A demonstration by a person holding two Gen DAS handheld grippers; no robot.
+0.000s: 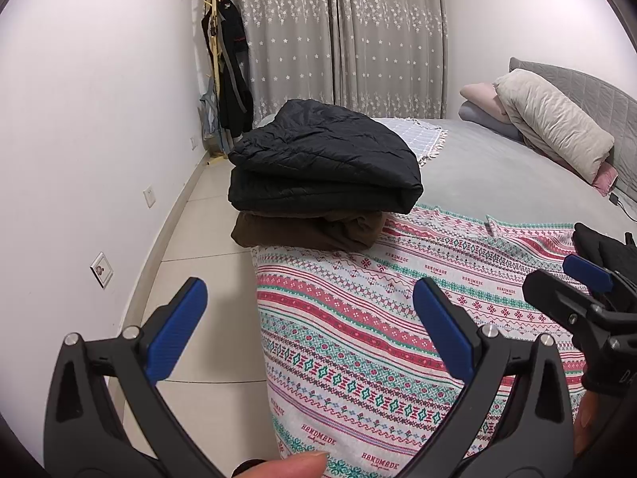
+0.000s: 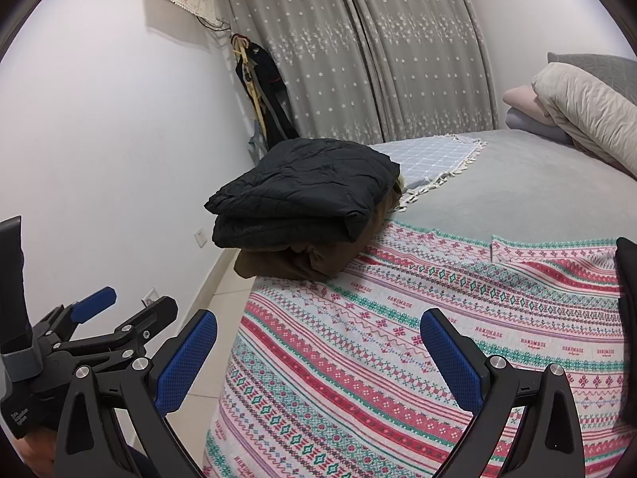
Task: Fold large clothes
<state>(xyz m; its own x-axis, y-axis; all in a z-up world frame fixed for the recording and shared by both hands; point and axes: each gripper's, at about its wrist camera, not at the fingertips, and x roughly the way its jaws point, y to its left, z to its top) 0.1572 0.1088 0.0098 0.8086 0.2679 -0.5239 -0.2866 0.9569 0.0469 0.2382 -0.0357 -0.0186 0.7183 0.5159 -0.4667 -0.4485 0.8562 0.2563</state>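
Observation:
A folded black quilted jacket (image 1: 322, 159) lies on top of a folded brown garment (image 1: 310, 229) at the corner of the bed; the stack also shows in the right wrist view, jacket (image 2: 302, 191) above brown garment (image 2: 302, 261). My left gripper (image 1: 310, 318) is open and empty, held over the bed's near corner, short of the stack. My right gripper (image 2: 318, 350) is open and empty over the patterned blanket (image 2: 398, 350). A dark garment edge (image 2: 627, 318) shows at the far right. Each gripper appears in the other's view, the right one (image 1: 573, 279) and the left one (image 2: 127, 302).
The patterned blanket (image 1: 378, 318) covers the near part of a grey bed (image 1: 497, 175). Pillows (image 1: 553, 119) are stacked at the headboard. A checked throw (image 1: 414, 135) lies behind the stack. Tiled floor (image 1: 199, 247) runs along the left wall, with a coat rack (image 1: 227, 79) by the curtains.

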